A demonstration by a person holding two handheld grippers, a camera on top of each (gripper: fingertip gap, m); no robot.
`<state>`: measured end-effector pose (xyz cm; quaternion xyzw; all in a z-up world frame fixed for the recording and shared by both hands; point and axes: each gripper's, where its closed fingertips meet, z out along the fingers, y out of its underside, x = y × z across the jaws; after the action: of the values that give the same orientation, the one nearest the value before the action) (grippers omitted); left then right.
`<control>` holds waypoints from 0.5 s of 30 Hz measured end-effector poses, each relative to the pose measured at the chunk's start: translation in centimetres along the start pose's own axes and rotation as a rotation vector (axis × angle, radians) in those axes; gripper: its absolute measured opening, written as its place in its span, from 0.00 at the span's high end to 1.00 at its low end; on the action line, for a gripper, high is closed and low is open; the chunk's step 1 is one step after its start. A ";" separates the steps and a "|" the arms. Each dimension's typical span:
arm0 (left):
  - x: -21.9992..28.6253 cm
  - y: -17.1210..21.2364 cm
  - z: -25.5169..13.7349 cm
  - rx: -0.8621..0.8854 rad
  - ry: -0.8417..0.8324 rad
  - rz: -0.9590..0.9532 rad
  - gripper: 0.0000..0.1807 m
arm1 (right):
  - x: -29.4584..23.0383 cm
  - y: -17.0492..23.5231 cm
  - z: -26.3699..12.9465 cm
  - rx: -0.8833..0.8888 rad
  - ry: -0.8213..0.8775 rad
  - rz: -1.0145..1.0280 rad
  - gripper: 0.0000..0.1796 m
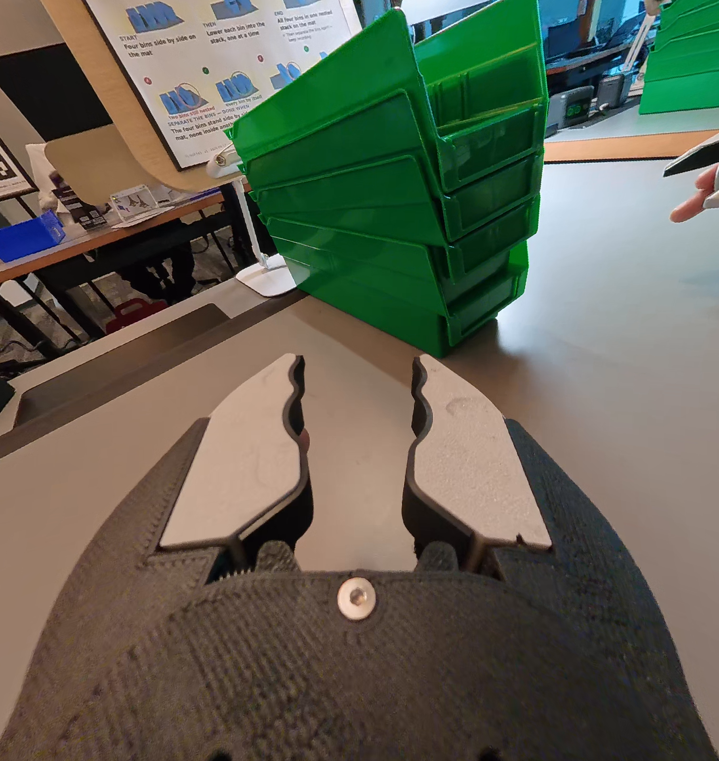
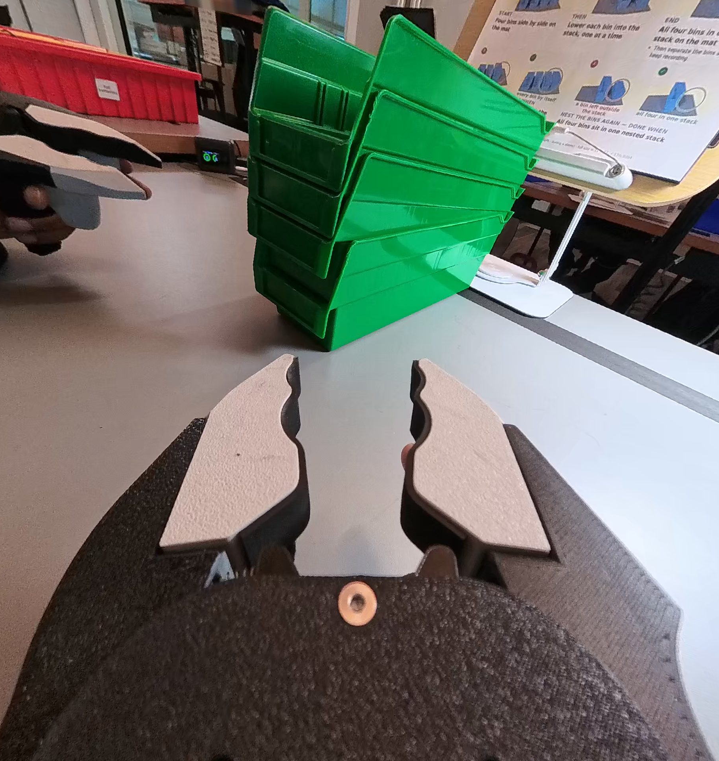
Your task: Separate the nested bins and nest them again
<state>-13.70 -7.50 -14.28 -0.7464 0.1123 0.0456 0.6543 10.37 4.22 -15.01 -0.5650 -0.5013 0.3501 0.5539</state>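
Several green plastic bins stand nested in one stack (image 1: 390, 214) on the grey table, straight ahead of my left gripper (image 1: 357, 366). The same stack (image 2: 374, 197) shows in the right wrist view, ahead of my right gripper (image 2: 354, 366). The upper bins tilt and fan out over the lower ones. Both grippers are open and empty, hovering low over the table a short way from the stack's base. The right gripper's tips (image 1: 703, 164) show at the right edge of the left wrist view. The left gripper (image 2: 82, 164), held by a hand, shows at the left of the right wrist view.
A white lamp base (image 1: 267, 280) and stand (image 2: 526, 292) sit just behind the stack at the table's edge. An instruction poster (image 2: 621, 82) stands behind. A red crate (image 2: 86, 86) is on a far table, a blue bin (image 1: 20, 239) on another, more green bins (image 1: 695, 57) far right. Left tips to right tips: about 30 centimetres.
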 end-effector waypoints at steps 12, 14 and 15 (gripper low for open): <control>3.4 -2.6 -0.2 0.064 0.103 0.090 0.81 | -0.3 0.3 0.1 -0.018 0.004 -0.014 0.73; 4.3 -4.2 0.0 0.079 0.123 0.147 0.84 | -0.3 0.3 0.2 -0.020 0.006 -0.010 0.73; 4.8 -5.1 0.2 0.078 0.134 0.189 0.84 | -0.2 0.3 0.2 -0.019 0.007 -0.010 0.73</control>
<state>-7.90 -7.17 -10.42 -0.7079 0.2272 0.0529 0.6666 10.21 4.08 -15.36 -0.5690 -0.5055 0.3406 0.5520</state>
